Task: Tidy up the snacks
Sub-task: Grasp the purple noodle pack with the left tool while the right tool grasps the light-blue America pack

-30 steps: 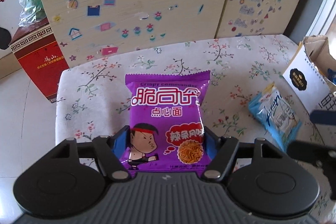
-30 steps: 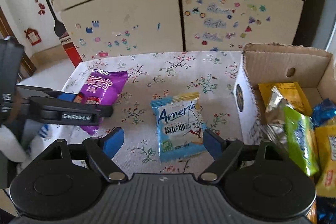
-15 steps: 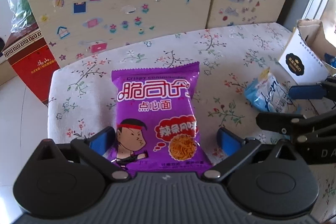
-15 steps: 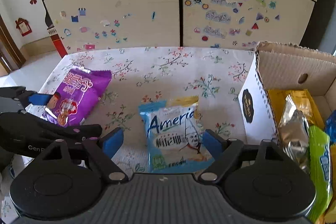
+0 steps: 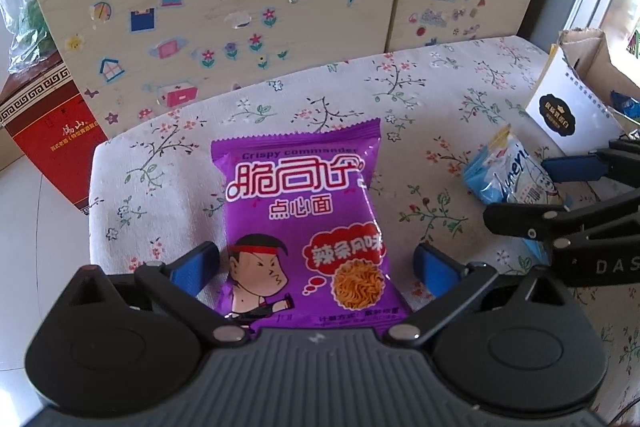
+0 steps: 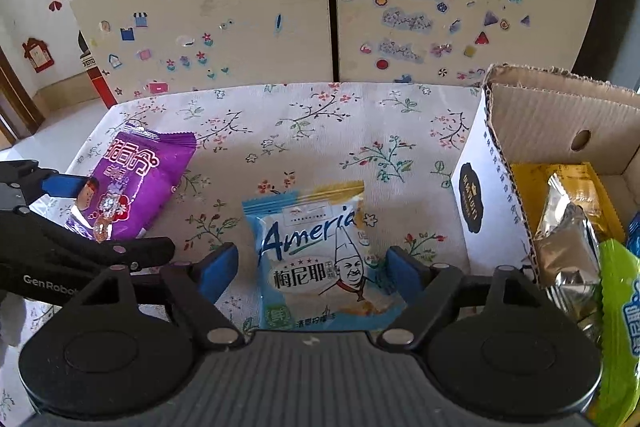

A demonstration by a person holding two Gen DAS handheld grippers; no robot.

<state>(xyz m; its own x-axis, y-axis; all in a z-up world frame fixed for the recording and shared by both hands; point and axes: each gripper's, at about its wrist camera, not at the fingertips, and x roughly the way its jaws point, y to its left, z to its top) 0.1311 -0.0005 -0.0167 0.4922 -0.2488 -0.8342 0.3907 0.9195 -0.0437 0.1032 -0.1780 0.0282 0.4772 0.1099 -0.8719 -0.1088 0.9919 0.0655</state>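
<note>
I judge the work about half done; the cardboard box [image 6: 532,115] at the right of the table [image 6: 320,131] already holds several snack packs, yellow, silver and green; two packs remain outside it. The purple noodle pack [image 5: 304,223] lies flat on the flowered cloth, between the fingers of my left tool [image 5: 316,267], which stands fully wide and touches nothing. My right tool [image 6: 312,275] is closing around the blue biscuit pack [image 6: 320,259]; its pads seem not yet to press it. Both packs must still go into the box.
</note>
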